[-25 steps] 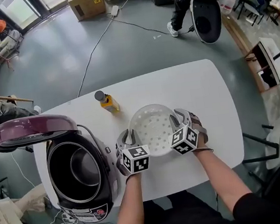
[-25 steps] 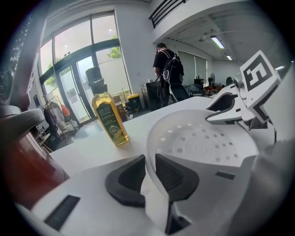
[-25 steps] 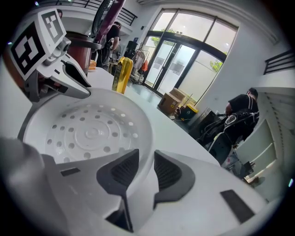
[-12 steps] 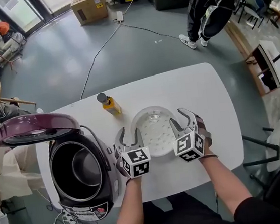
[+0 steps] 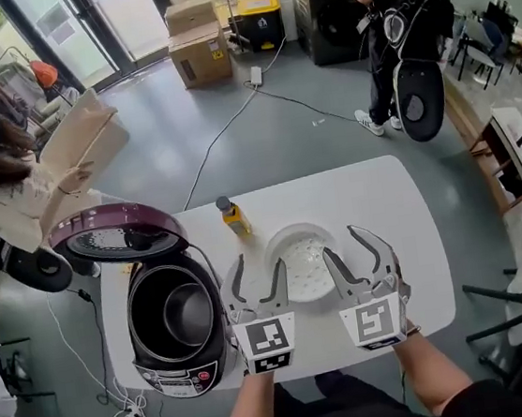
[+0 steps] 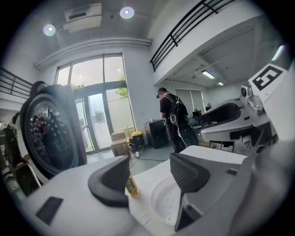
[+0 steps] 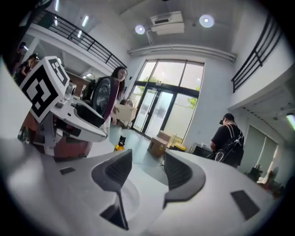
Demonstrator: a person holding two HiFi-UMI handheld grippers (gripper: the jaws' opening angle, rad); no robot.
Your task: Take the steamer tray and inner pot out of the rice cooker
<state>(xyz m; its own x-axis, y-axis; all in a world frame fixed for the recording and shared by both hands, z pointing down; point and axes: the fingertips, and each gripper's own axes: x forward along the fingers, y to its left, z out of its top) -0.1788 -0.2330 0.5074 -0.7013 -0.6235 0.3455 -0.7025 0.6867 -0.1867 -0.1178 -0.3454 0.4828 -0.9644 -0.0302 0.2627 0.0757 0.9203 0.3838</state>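
The white perforated steamer tray point(image 5: 301, 256) lies flat on the white table point(image 5: 402, 204), to the right of the rice cooker point(image 5: 177, 328). The cooker's purple lid point(image 5: 113, 232) stands up and the metal inner pot point(image 5: 187, 314) sits inside. My left gripper point(image 5: 257, 271) hovers above the tray's left rim, my right gripper point(image 5: 351, 248) above its right rim. Both have just been opening, are open, and hold nothing. In the left gripper view the left gripper point(image 6: 147, 173) looks over the tray point(image 6: 167, 203). The right gripper point(image 7: 147, 170) points nearly level over the tray point(image 7: 130, 199).
A small yellow bottle point(image 5: 234, 216) stands on the table behind the tray. A cable point(image 5: 219, 137) runs across the floor. A person point(image 5: 407, 15) stands at the back right, another person point(image 5: 12, 177) at the left beside the cooker. Boxes point(image 5: 198, 41) sit near the glass doors.
Both grippers have let go of the tray's rims, opened and risen well above the table. The tray stays put. The head view has tilted up toward the room.
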